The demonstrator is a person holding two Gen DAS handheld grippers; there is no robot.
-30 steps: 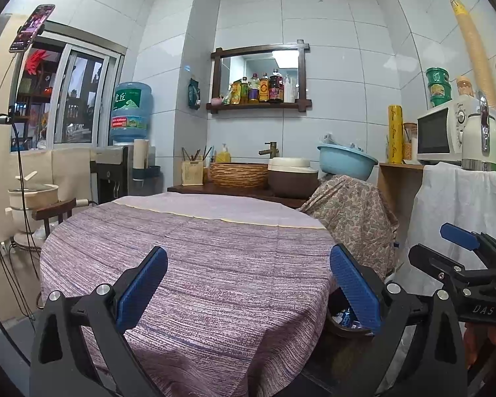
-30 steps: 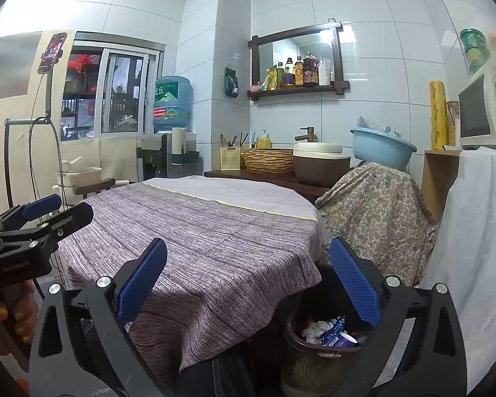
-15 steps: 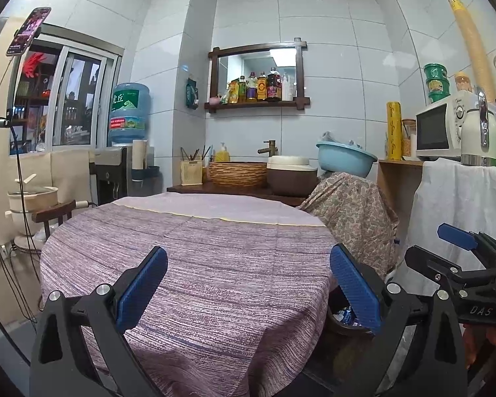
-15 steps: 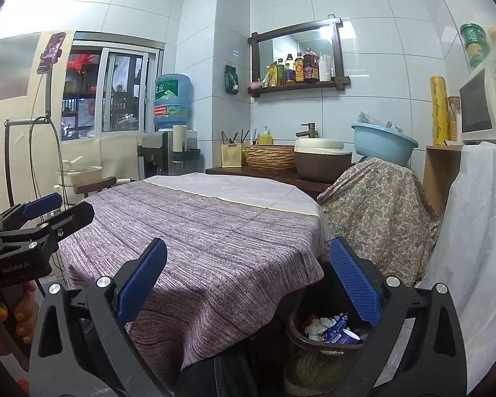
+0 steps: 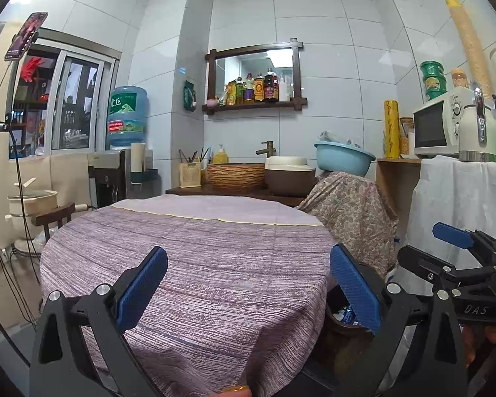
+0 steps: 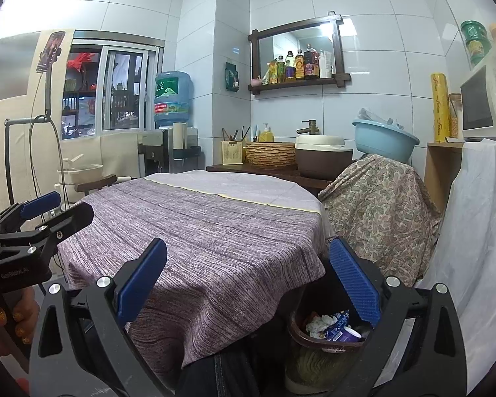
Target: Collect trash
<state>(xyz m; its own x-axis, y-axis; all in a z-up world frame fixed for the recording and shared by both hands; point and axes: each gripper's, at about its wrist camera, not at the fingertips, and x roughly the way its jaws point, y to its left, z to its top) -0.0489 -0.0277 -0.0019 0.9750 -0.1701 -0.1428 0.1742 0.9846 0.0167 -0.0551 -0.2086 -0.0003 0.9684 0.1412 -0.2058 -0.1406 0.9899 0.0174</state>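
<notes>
A dark brown trash bin (image 6: 317, 337) stands on the floor at the right of the round table (image 6: 215, 231), holding crumpled white paper and blue wrappers (image 6: 330, 326). In the left wrist view only its rim (image 5: 339, 321) shows behind a finger. My left gripper (image 5: 248, 289) is open and empty above the purple tablecloth (image 5: 198, 264). My right gripper (image 6: 246, 289) is open and empty over the table's near right edge, above the bin. Each gripper also appears in the other's view: the right one (image 5: 453, 251) and the left one (image 6: 46, 211).
A cloth-covered chair (image 6: 383, 205) stands right of the table. A white-draped counter (image 5: 463, 198) holds a microwave (image 5: 439, 129). Behind the table are a sink counter with a basket (image 5: 236, 175), a pot (image 5: 289, 178) and a blue basin (image 5: 342, 157). A water dispenser (image 5: 127, 122) stands at the left.
Both grippers have shifted slightly; the right view has tipped down a little, showing more of the bin. Both stay open and empty.
</notes>
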